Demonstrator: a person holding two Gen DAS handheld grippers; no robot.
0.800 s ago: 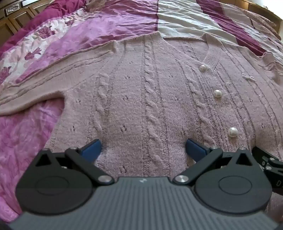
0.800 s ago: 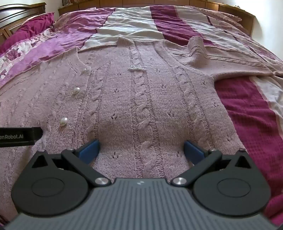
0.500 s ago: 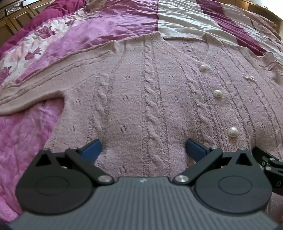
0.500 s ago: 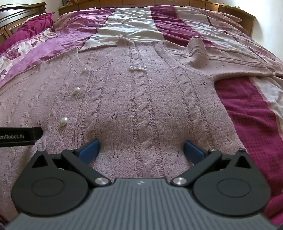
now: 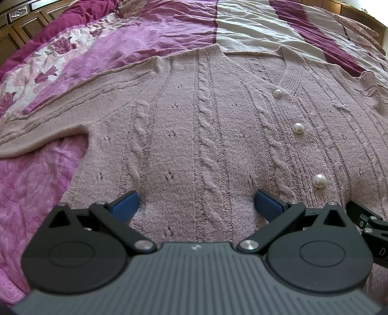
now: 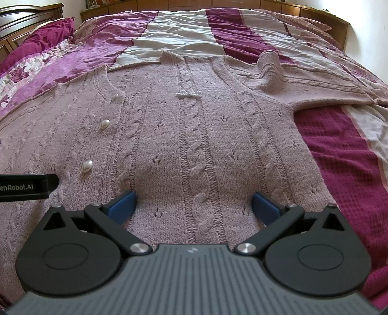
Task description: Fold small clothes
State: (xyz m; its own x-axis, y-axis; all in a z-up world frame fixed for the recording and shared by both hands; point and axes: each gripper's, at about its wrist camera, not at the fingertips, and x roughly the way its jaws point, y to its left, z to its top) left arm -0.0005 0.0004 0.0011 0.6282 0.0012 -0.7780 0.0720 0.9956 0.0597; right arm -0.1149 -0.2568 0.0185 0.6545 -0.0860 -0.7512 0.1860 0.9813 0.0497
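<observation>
Where both grippers hover wide apart, the cardigan (image 5: 198, 135) lies just beneath

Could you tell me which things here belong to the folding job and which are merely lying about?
Belongs to the job:
- pink cardigan, spread flat
- left hand-held gripper, open
- right hand-held gripper, open

Just there:
- striped bedspread
- floral pillow
- wooden headboard
</observation>
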